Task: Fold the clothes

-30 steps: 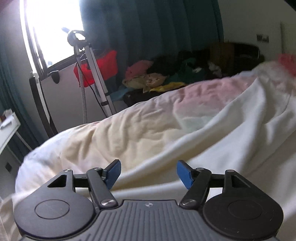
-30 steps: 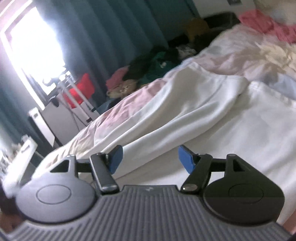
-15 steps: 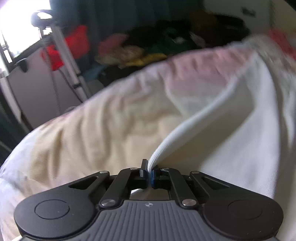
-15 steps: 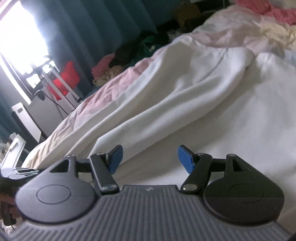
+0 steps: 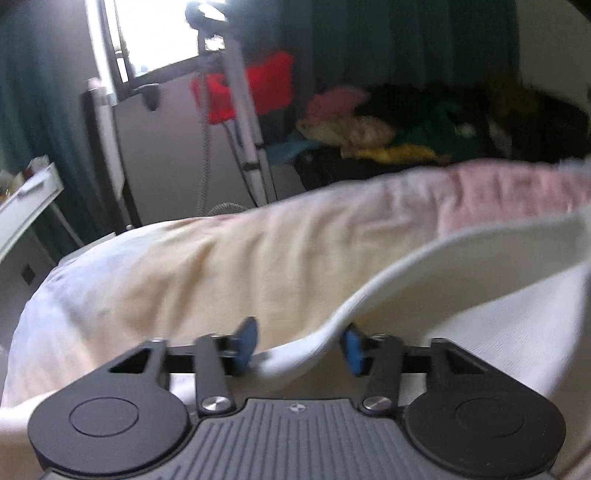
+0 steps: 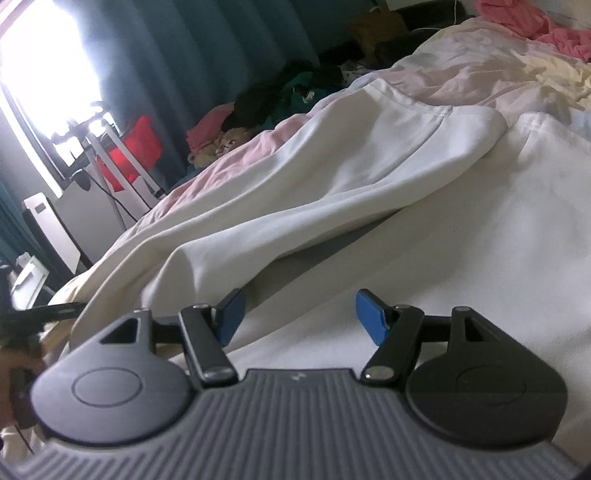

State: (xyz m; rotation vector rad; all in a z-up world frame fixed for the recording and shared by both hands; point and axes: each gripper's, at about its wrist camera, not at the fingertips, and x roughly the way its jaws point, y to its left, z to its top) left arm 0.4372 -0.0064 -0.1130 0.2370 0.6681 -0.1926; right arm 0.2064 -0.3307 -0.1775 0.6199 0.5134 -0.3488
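On bed [image 5: 155, 280], white garment [image 6: 369, 177] lies spread, sleeve folded across at 12 o'clock. Left tool [image 5: 299, 345] jaws apart, lifted hem loose between them. Right tool [image 6: 297, 315] wide, empty. Step: sleeve fold. Next probably: grip hem again, carry inward.

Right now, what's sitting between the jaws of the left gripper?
In the left wrist view, the hem edge of the white garment runs through the open left gripper, between its two blue pads, unclamped, with the bedsheet behind.

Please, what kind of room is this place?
Most likely a bedroom: a white garment lies on a bed with a pale duvet, beside a curtained window and a heap of clothes.
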